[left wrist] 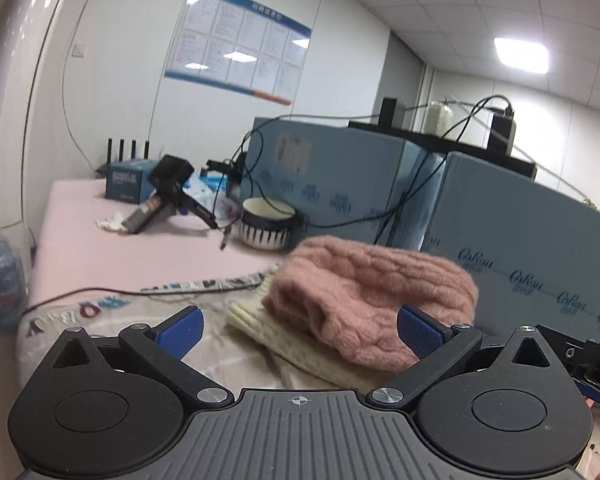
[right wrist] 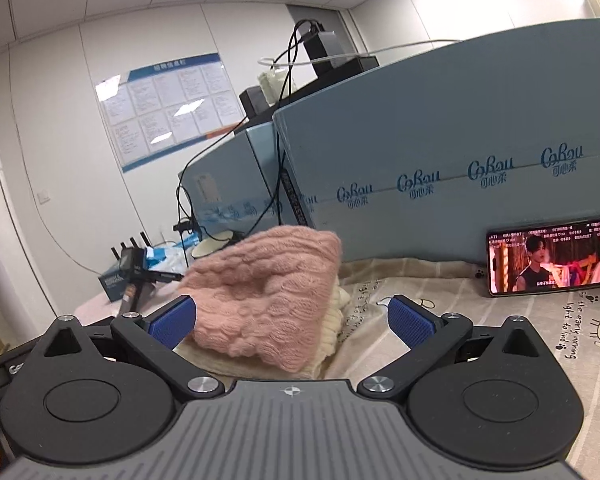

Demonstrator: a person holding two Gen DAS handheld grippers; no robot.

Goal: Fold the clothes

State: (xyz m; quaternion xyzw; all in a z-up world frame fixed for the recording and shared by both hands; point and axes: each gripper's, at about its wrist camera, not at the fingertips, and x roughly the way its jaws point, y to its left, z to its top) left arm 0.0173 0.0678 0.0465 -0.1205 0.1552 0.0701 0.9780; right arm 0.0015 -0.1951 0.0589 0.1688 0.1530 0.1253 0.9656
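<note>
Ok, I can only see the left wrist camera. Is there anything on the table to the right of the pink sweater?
Observer: Yes, a phone leans against the blue box, and a video is playing on it.
Operator: Is the other gripper holding anything?
Observer: No. The right gripper is open and holds nothing. The folded pink sweater lies just ahead of it.
Operator: What's the phone standing on?
Observer: The printed cloth. It has little cartoon drawings and English words on it near the phone.
</note>
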